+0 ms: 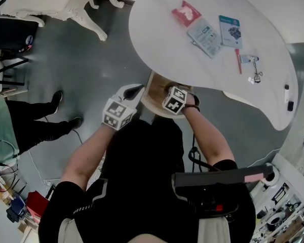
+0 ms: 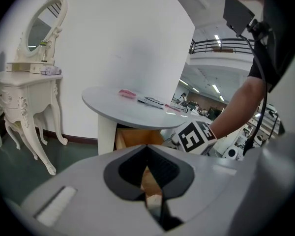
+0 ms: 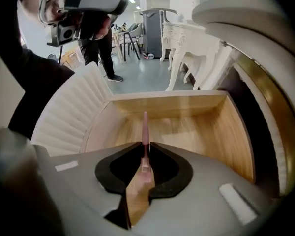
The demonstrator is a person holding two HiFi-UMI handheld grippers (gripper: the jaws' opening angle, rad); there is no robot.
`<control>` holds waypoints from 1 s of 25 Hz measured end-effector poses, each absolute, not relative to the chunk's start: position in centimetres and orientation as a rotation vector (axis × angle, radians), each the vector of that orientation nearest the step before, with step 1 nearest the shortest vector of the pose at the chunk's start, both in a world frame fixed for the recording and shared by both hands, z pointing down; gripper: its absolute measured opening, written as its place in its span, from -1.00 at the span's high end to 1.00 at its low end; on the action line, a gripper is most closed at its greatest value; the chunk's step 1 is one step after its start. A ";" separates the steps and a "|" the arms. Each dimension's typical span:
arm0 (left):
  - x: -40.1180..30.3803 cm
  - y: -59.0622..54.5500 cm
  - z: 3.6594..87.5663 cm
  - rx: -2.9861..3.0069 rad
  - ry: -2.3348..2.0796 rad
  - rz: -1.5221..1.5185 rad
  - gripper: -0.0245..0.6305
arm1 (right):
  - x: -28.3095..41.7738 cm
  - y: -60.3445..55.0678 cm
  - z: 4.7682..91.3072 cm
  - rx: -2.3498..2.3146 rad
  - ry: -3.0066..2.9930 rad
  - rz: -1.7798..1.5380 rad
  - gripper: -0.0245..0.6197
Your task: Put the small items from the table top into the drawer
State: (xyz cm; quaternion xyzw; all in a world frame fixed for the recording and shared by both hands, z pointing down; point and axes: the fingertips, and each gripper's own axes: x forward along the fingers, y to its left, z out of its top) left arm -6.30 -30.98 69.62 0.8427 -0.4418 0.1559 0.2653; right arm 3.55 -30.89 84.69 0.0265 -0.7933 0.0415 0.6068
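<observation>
Wooden drawer (image 3: 196, 132) lies open directly beneath right gripper (image 3: 145, 149), which pinches pink stick (image 3: 145, 124) (possibly a pencil) tip-down; left gripper (image 2: 148, 151) closed.

Dark grey floor (image 1: 86, 59), plain white wall (image 2: 128, 38). An ornate white dressing table (image 2: 27, 87) with an oval mirror (image 2: 42, 23) stands against the wall. Beyond, to the right, a railed balcony (image 2: 221, 45) under bright strip lights (image 2: 217, 37).

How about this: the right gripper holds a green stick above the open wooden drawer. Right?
No: the stick is pink, not green, as the right gripper view shows. The right gripper does hold it above the open wooden drawer.
</observation>
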 end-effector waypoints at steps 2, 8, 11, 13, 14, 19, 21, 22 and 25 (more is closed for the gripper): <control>-6.5 -31.2 70.0 2.264 -1.212 0.406 0.93 | 3.3 -30.6 85.5 0.026 -1.814 0.055 0.76; -7.0 -30.8 70.8 2.261 -1.222 0.405 0.93 | 2.3 -30.3 87.6 -0.039 -1.783 0.016 0.76; -8.0 -30.5 70.8 2.247 -1.249 0.411 0.93 | 2.2 -30.5 88.8 -0.069 -1.753 -0.017 0.76; -8.6 -30.3 70.6 2.235 -1.261 0.409 0.93 | 2.6 -30.5 89.5 -0.090 -1.721 -0.032 0.76; -8.9 -30.1 70.5 2.232 -1.265 0.408 0.93 | 2.7 -30.4 89.9 -0.099 -1.706 -0.033 0.76; -9.7 -29.6 69.7 2.235 -1.274 0.392 0.93 | 2.5 -30.2 91.1 -0.117 -1.685 -0.027 0.76; -9.8 -29.6 69.3 2.235 -1.278 0.382 0.93 | 2.3 -30.0 91.5 -0.126 -1.681 -0.021 0.76; -9.8 -29.6 69.2 2.236 -1.278 0.377 0.93 | 2.2 -29.8 91.7 -0.131 -1.676 -0.018 0.76; -9.8 -29.6 68.9 2.239 -1.279 0.366 0.93 | 2.2 -29.5 92.1 -0.135 -1.667 -0.006 0.76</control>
